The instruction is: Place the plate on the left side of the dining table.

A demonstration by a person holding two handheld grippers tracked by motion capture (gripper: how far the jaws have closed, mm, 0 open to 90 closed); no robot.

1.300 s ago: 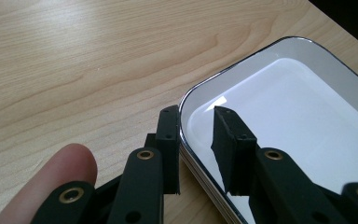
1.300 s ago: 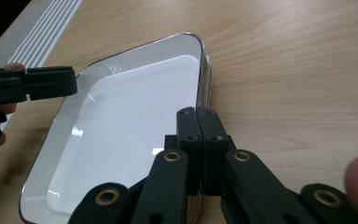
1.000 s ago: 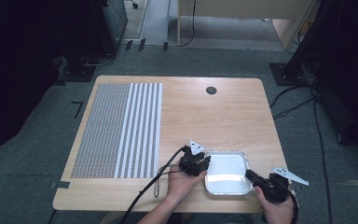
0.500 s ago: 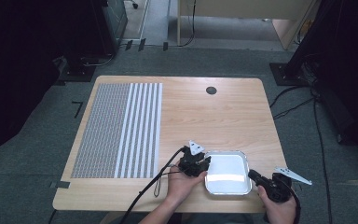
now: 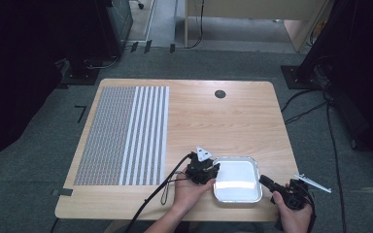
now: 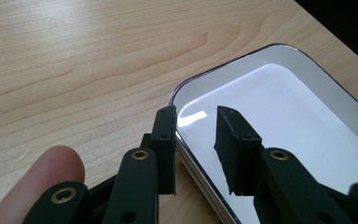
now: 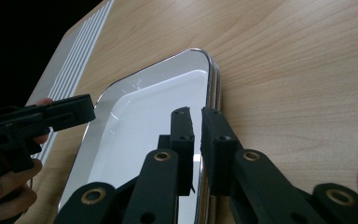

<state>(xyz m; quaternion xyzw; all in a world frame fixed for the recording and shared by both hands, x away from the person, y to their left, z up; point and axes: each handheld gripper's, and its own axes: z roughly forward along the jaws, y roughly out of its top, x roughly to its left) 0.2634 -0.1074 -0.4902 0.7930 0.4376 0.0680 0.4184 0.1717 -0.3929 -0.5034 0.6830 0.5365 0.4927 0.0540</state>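
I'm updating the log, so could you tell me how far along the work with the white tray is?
Done: the white tray lies flat and empty near the table's front edge. In hand: the left claw is open astride one rim, one jaw outside and one inside. The right claw is at the opposite rim with its jaws nearly together, grip unclear. Left: closing on both rims, then probably lifting the tray.

A striped and dotted mat (image 5: 124, 136) covered the left of the wooden table (image 5: 223, 121); a round black hole (image 5: 220, 94) sat near the far edge.
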